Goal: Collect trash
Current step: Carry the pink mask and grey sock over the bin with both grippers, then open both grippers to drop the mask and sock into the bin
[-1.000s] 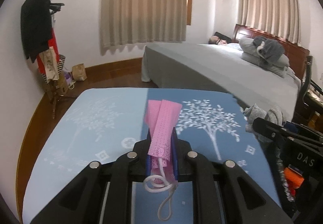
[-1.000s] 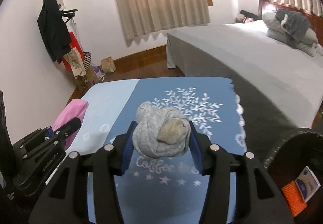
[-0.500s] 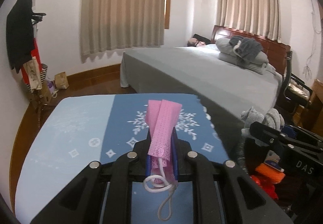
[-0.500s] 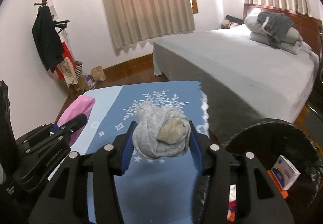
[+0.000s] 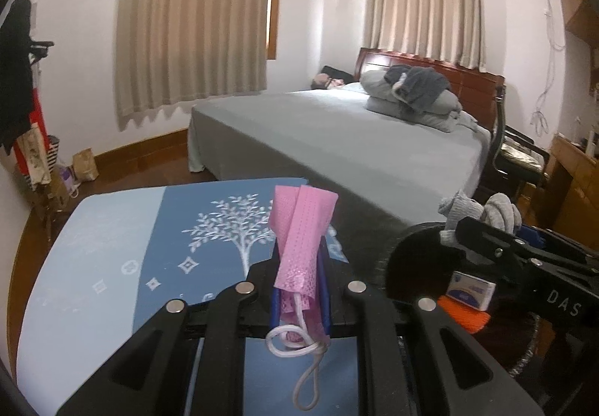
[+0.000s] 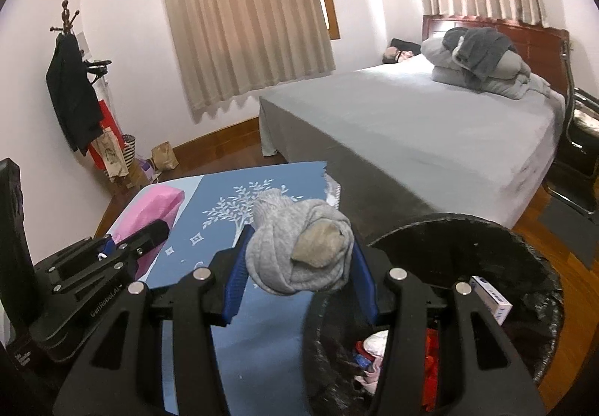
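My left gripper [image 5: 299, 281] is shut on a folded pink face mask [image 5: 301, 228] with a white ear loop hanging down, held above the blue tablecloth [image 5: 168, 236]. My right gripper [image 6: 299, 262] is shut on a balled grey sock [image 6: 299, 247], held at the left rim of a black-lined trash bin [image 6: 468, 240]. The bin [image 5: 415, 266] holds a small white and blue box [image 6: 490, 296], orange and red items and other trash. In the left wrist view the right gripper [image 5: 483, 225] with the sock [image 5: 501, 210] hangs over the bin. In the right wrist view the left gripper [image 6: 123, 247] and the mask [image 6: 157, 210] are at the left.
A grey bed [image 6: 430, 124] with pillows and a blanket stands behind the table and bin. A coat rack [image 6: 71, 86] with clothes and bags stands at the left wall. A black chair [image 5: 516, 154] and a wooden cabinet [image 5: 572, 176] are at the right. The floor is wood.
Both grippers have moved right, away from the table's middle toward the bin. The bin now shows more fully under the right gripper. Both still hold their items.
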`<state>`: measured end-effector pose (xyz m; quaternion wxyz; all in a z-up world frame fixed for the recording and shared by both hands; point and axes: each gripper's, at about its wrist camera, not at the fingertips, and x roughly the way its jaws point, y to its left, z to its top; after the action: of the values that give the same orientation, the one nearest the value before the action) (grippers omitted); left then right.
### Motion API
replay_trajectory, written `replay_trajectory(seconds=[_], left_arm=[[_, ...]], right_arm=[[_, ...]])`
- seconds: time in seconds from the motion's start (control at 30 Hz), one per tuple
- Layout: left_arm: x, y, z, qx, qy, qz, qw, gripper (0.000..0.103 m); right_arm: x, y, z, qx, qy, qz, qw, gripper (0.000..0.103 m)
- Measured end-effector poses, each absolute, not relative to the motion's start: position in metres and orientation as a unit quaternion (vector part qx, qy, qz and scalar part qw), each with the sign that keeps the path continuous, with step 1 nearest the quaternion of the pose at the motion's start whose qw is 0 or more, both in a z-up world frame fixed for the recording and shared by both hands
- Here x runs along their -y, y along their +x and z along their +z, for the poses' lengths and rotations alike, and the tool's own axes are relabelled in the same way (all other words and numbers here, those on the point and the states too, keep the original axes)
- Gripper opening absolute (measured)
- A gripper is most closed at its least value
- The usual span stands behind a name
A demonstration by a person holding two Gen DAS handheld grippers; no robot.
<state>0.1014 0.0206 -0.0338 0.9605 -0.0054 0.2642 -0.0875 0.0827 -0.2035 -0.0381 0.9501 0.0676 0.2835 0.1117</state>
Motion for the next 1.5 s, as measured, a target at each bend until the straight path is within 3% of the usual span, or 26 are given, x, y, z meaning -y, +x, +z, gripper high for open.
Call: replay_trajectory(seconds=[1.5], left_arm=[[0.132,0.075,-0.014,-0.226,0.054,-0.239,0.943,0.016]], right_arm=[[0.339,0.006,-0.040,-0.252,0.098,-0.027,0.962,0.048]])
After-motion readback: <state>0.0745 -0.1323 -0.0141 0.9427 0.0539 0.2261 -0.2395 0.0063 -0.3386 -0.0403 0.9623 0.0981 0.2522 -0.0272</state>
